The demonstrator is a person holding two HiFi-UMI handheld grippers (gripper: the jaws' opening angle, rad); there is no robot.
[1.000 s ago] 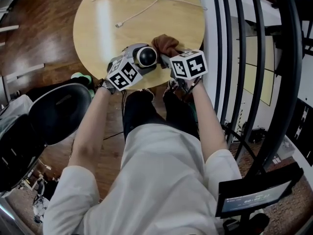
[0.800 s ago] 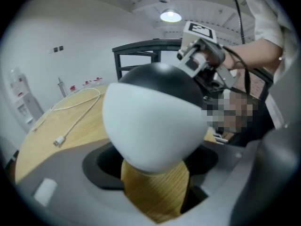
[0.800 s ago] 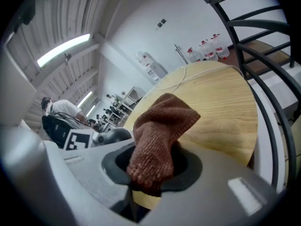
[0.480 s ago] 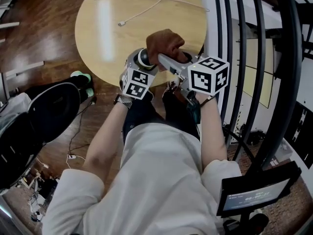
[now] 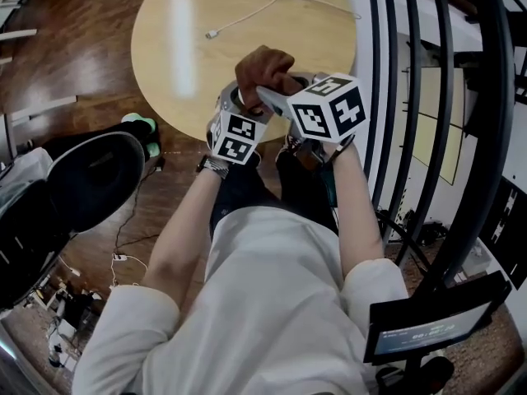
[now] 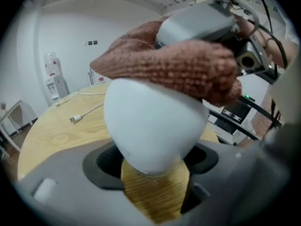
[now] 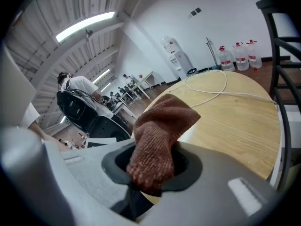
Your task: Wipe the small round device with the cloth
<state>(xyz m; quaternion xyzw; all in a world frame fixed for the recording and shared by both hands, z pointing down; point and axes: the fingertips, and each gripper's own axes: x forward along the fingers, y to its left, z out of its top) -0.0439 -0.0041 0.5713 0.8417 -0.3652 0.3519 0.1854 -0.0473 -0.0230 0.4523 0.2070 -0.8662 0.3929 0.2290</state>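
**Cloth on the round device at the near edge of the counter**

Grips the small round device [image 6: 150,121] in the left claw [image 6: 153,161], jaws spread wide and pressed to either side of its smooth white body. Holds it at the near edge of the round wooden counter [image 5: 181,48], close in front of the person. Cannot tell whether it rests on the wood or hangs just above.

Pinches a brown knitted cloth [image 7: 157,135] in the right claw [image 7: 150,166], closed tight on a bunched fold, with the free end standing up past the jaws. Lays that cloth over the top of the device, touching it. Hides nearly all of the device in the head view, with only a grey sliver showing under the brown heap.

Points both claws away from the person and somewhat downward, tips almost together at the device, the left from the near left and the right from the near right. Turns the marker cubes back toward the person.

Leaves a white cable [image 5: 247,11] looped across the far part of the counter, well apart from the claws, its plug end toward the left. Has a black chair [image 5: 90,179] on the floor at the near left and a black railing [image 5: 428,97] along the right. Shows a water dispenser [image 6: 52,84] by the far wall and water bottles [image 7: 235,55] on the floor beyond the counter
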